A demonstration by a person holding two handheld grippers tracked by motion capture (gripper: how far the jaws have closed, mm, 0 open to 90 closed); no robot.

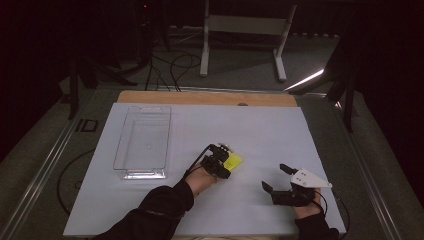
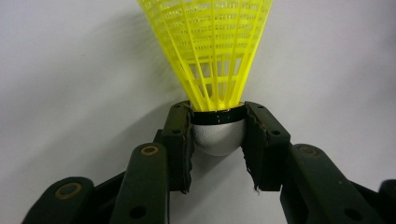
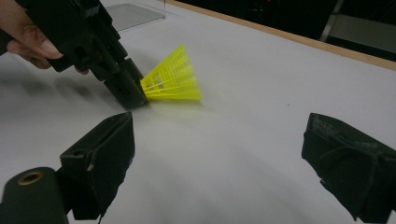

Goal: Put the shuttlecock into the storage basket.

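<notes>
The left gripper (image 2: 218, 135) is clenching the white cork of the yellow shuttlecock (image 2: 210, 51) lying mid-table; it is best lifting slowly toward the clear tray (image 1: 142, 142), sparing the skirt; the right gripper (image 1: 281, 179) is idling, jaws released.

Your shuttlecock (image 2: 212, 51): bright yellow skirt, open lattice pattern of ribs and crossbars; black band at base, white rounded cork below it. Your left gripper (image 2: 217, 135): matte black, brass-coloured rivets at joints. Your right gripper (image 1: 279, 179): black, pale grey plate on top. Counter (image 1: 260, 130): plain white sheet, tan wood edge at upper centre of frame. Tray (image 1: 143, 140), left of centre: clear, colourless.
</notes>
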